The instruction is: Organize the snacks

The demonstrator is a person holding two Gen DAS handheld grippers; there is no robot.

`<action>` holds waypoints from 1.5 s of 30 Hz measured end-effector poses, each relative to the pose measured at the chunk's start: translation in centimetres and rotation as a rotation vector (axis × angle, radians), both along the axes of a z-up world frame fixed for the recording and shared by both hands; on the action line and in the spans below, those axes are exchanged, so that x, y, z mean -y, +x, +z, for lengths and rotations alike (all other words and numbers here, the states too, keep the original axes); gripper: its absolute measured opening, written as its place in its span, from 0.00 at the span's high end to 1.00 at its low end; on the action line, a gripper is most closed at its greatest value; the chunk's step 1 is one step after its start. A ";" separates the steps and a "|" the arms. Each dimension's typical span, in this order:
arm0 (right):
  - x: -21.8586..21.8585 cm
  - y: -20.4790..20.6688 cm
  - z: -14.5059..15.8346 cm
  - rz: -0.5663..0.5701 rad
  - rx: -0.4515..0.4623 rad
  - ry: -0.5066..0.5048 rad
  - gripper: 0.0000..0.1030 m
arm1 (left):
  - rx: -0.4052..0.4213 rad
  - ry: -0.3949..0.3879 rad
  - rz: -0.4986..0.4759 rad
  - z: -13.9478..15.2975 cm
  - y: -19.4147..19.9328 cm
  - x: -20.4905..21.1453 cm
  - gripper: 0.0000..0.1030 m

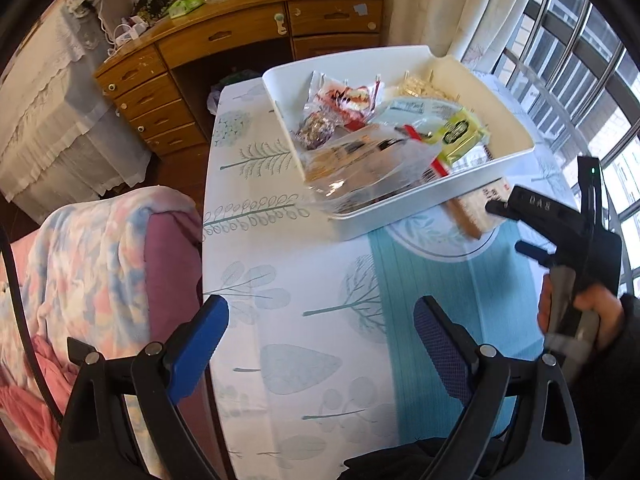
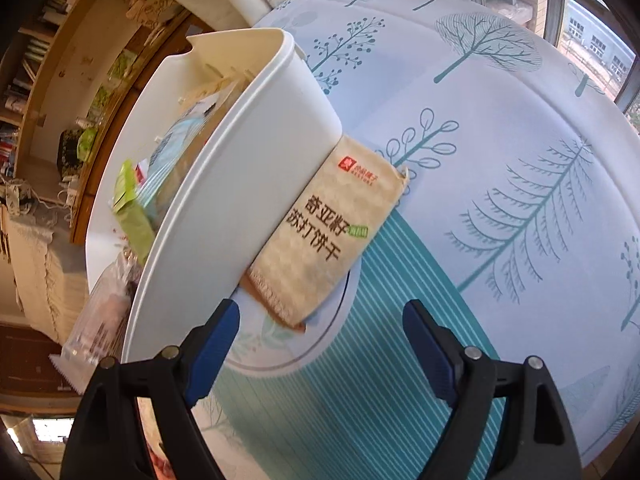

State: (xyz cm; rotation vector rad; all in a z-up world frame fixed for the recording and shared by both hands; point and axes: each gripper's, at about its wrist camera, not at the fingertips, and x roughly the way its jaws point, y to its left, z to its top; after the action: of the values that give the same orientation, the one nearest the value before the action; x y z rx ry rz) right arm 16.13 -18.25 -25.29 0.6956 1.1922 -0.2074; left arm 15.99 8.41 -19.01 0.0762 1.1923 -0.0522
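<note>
Your right wrist view shows a beige cracker packet (image 2: 320,236) lying flat on the tree-printed tablecloth (image 2: 500,140), its long side touching the outer wall of a white bin (image 2: 248,184). Dark Chinese characters run along the packet, 奇亚籽 over 苏打饼干, with a small red logo near its far end; the tiny lettering under the logo is too small to read.

Your left wrist view shows what the right cannot: the inside of the bin (image 1: 512,152), filled with snacks, among them a lime-green packet (image 1: 460,132), a large clear bag (image 1: 360,168) and red-and-white wrappers (image 1: 348,98). Their print is blurred. Only an end of the cracker packet (image 1: 476,212) peeks out past the bin here.

Your right gripper (image 2: 320,336) is spread wide with nothing between its blue pads, poised just short of the packet's near end. Your left gripper (image 1: 320,332) is also wide apart and empty, above bare tablecloth near the table's edge. In the left view your right hand (image 1: 588,316) holds the other gripper (image 1: 508,226).
</note>
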 end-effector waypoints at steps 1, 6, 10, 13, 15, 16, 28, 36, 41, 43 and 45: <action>0.0 0.2 -0.2 0.000 -0.001 -0.014 0.18 | -0.006 0.001 -0.003 -0.2 0.2 -0.3 0.09; -0.8 1.3 -0.2 0.015 0.011 -0.117 0.16 | -0.020 -0.001 -0.014 -0.9 0.9 -1.6 0.09; -1.8 2.3 -0.2 0.042 0.010 -0.214 0.16 | -0.026 -0.007 -0.022 -1.3 1.3 -1.9 0.09; -2.6 3.1 -0.3 0.058 0.011 -0.292 0.16 | -0.034 -0.010 -0.029 -1.7 1.4 -2.1 0.10; -3.0 3.4 -0.5 0.059 0.011 -0.331 0.16 | -0.041 -0.012 -0.033 -2.0 1.5 -2.3 0.09; -3.1 3.5 -0.5 0.058 0.015 -0.343 0.15 | -0.044 -0.013 -0.033 -2.1 1.6 -2.3 0.09; -4.0 3.0 -0.4 0.056 0.068 -0.410 0.28 | -0.051 -0.020 -0.005 -2.4 1.8 -2.6 0.09; -2.1 1.7 0.8 -0.002 0.077 -0.360 0.57 | -0.043 -0.024 0.019 -1.9 1.3 -2.1 0.09; -0.8 1.1 1.6 -0.007 0.088 -0.307 0.77 | -0.037 -0.027 0.019 -1.5 0.7 -1.0 0.10; -0.4 0.9 1.8 -0.003 0.092 -0.293 0.84 | -0.033 -0.026 0.021 -1.3 0.6 -0.6 0.09; 0.1 0.7 2.1 0.000 0.086 -0.289 0.96 | -0.028 -0.025 0.025 -1.0 0.4 0.0 0.09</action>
State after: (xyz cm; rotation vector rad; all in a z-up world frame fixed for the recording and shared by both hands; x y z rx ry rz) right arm 16.83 -18.35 -23.22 0.4467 1.0541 -0.3389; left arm 16.37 8.42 -20.04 0.0389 1.2196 -0.0464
